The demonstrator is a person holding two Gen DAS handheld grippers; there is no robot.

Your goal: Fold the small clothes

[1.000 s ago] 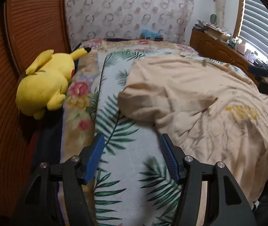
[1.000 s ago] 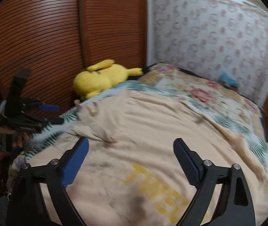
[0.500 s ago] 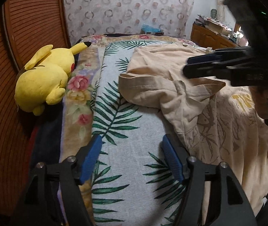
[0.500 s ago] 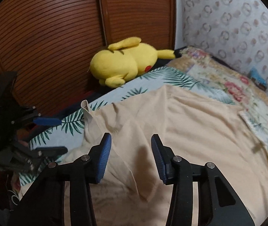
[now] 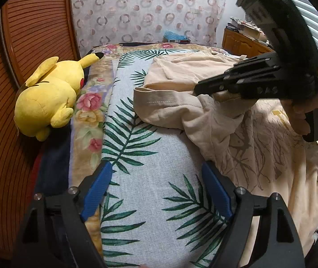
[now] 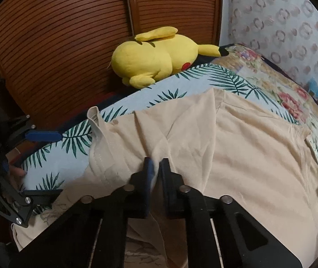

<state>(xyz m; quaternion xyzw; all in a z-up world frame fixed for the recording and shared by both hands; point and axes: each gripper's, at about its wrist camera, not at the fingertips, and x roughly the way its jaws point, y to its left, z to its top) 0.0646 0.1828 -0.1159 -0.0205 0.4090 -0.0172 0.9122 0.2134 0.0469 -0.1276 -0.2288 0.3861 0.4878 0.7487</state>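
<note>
Beige shirt (image 5: 237,129) on leaf-print bedcover (image 5: 145,178), plush toy (image 5: 51,93) beside

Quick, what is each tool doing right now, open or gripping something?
Left tool: open, jaws just widening, nothing between them.
Right tool: just closed, pinching a fold of the shirt.

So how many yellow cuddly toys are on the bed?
1. The yellow plush toy lies on its side at the bed's edge, against the brown slatted doors, beside the leaf-print cover. Others could be hidden outside the views.
</note>
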